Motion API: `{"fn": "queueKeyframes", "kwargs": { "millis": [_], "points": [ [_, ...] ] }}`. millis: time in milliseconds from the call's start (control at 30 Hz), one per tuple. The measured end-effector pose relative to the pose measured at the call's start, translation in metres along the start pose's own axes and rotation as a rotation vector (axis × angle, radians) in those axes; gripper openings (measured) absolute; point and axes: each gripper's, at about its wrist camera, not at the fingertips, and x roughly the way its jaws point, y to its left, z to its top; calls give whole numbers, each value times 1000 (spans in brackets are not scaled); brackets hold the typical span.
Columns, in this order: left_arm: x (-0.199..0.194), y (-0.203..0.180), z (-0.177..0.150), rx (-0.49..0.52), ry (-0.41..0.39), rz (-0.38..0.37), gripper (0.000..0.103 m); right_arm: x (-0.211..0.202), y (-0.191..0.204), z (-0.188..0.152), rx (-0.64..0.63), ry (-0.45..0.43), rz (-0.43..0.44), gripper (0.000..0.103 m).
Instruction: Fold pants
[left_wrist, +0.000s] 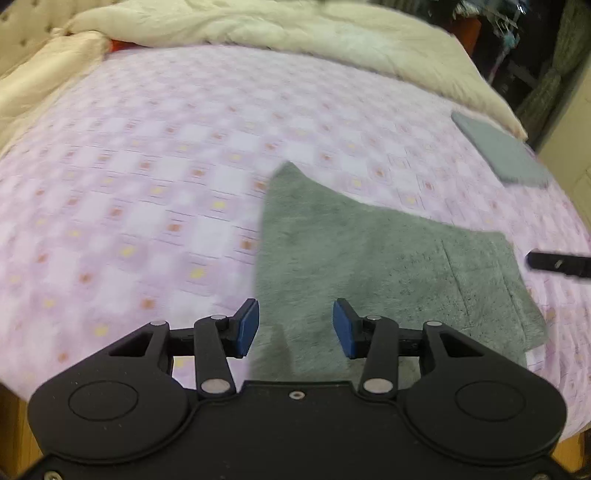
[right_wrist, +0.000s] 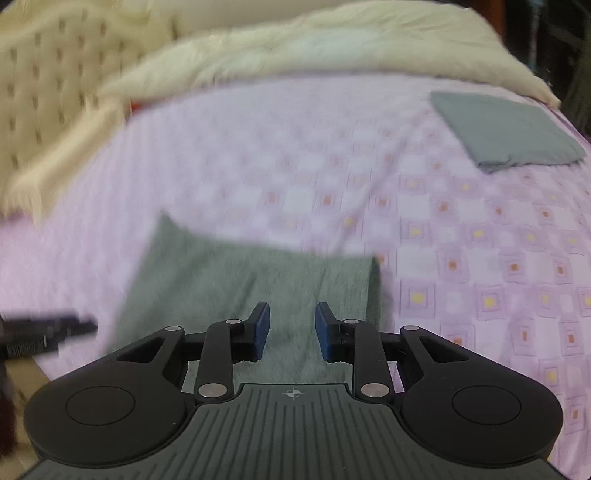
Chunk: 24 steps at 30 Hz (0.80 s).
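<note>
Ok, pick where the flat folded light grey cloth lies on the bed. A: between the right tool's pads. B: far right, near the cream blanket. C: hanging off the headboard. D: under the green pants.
B: the folded grey cloth lies alone at the far right, just below the cream blanket, apart from the green pants.

Left claw (left_wrist: 295, 328) angled downward, jaws wide apart, nothing between them; right claw (right_wrist: 291, 330) likewise angled downward (narrower gap), empty.

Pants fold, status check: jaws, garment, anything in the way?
Left gripper and right gripper: jaws open, nothing held. Green pants lie folded on the bed sheet, released. Folded grey cloth far right, clear of the pants.
</note>
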Motion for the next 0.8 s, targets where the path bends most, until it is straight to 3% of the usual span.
{"fn": "queueKeyframes", "kwargs": {
  "millis": [100, 133, 200, 300, 367, 467, 533, 667, 800],
  "points": [
    [36, -6, -19, 32, 162, 18, 53, 35, -6, -31, -2, 184, -88, 28],
    [46, -6, -28, 32, 208, 21, 53, 38, -10, -42, 15, 197, -79, 28],
    [42, -2, -37, 9, 170, 14, 55, 28, -15, -49, 32, 165, -62, 28],
    [31, 10, -29, -36, 217, -22, 55, 15, -29, -44, 105, 176, -22, 29],
    [16, 15, -22, -47, 167, -8, 55, 3, -37, -40, 131, 113, -35, 30],
    [5, 20, -8, -70, 106, 9, 56, -3, -50, -33, 155, 41, -29, 50],
    [14, 24, 7, -104, 110, -3, 59, 7, -61, -27, 211, 54, 4, 58],
    [44, 18, 20, -99, 156, -6, 59, 36, -67, -27, 273, 143, 28, 59],
    [77, 15, 22, -92, 237, 3, 61, 56, -77, -28, 347, 183, 98, 77]
  ]
}}
